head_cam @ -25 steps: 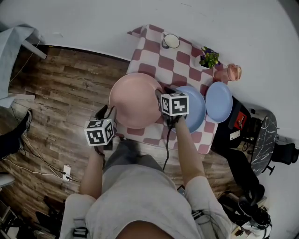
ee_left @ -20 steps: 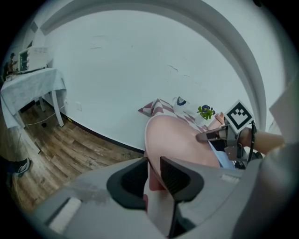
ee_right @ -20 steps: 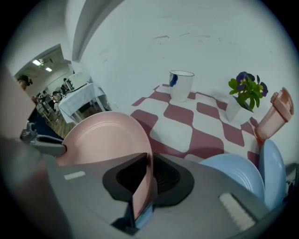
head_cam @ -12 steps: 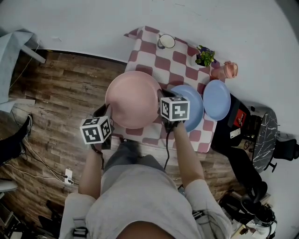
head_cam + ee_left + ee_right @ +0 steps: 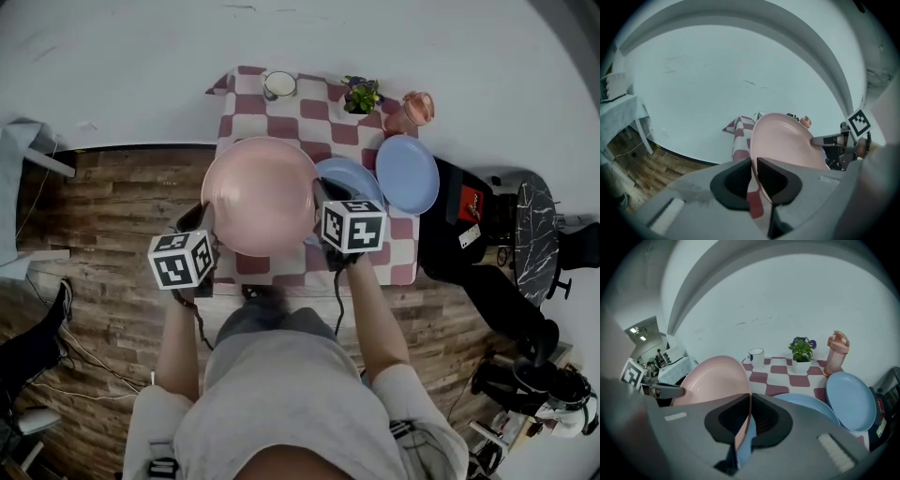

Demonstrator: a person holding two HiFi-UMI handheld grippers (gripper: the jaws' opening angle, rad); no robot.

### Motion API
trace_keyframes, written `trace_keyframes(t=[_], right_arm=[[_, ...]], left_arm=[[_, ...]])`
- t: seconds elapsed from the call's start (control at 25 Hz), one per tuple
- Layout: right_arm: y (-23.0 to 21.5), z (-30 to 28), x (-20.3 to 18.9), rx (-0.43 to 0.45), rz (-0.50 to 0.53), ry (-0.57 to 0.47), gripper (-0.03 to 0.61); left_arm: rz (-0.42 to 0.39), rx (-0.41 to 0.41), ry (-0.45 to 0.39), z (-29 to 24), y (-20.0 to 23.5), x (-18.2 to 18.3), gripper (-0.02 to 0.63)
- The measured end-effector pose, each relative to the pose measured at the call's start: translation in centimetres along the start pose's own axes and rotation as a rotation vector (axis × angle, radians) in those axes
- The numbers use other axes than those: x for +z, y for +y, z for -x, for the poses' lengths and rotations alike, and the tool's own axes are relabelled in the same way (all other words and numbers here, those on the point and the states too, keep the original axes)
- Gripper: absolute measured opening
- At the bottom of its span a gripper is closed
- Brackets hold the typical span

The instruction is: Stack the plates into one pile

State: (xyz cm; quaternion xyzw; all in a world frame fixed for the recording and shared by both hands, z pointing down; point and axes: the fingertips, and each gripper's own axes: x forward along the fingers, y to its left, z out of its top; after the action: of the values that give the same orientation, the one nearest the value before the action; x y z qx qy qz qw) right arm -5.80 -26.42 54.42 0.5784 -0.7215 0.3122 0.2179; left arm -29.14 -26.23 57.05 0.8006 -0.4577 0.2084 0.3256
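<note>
As both sets of jaws have just closed on the large round pink plate (image 5: pixel 261 192), left gripper (image 5: pixel 205 217) & right gripper (image 5: pixel 322 193) pinching opp. rims, we hold it just left of the nearer pale-blue round plate (image 5: pixel 351 176). Keep it level, ctr over that plate, lower evenly.

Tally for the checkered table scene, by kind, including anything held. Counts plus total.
Plates: 3 (pink plate, left blue plate, right blue plate)
Mug: 1
Potted plant: 1
Bottle: 1
Total: 6
</note>
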Motion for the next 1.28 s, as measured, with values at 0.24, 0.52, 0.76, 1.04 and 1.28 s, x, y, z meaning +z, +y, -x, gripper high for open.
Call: trace_keyframes(t=[0.24, 0.52, 0.76, 1.04, 1.28], right_arm=[[-4.9, 4.4, -1.3, -0.100, -0.102, -0.059, 0.015], [-11.1, 9.4, -4.2, -0.211, -0.237, -0.090, 0.014], [-15.2, 11.2, -6.2, -0.257, -0.324, -0.088, 0.014], [-18.2, 9.6, -8.3, -0.255, -0.381, -0.029, 0.014], [-19.3, 7.7, -10.6, -0.234, -0.425, 0.037, 0.014]], left_arm=[[-0.119, -0.110, 0.020, -2.6, -5.5, 1.7, 0.044], [-0.249, -0.229, 0.073, -6.0, -12.9, 2.1, 0.043], [-0.320, -0.271, 0.138, -9.1, -17.2, 1.5, 0.043], [-0.358, -0.253, 0.246, -12.8, -18.3, 0.1, 0.044], [-0.357, -0.230, 0.339, -14.9, -17.9, -2.0, 0.044]])
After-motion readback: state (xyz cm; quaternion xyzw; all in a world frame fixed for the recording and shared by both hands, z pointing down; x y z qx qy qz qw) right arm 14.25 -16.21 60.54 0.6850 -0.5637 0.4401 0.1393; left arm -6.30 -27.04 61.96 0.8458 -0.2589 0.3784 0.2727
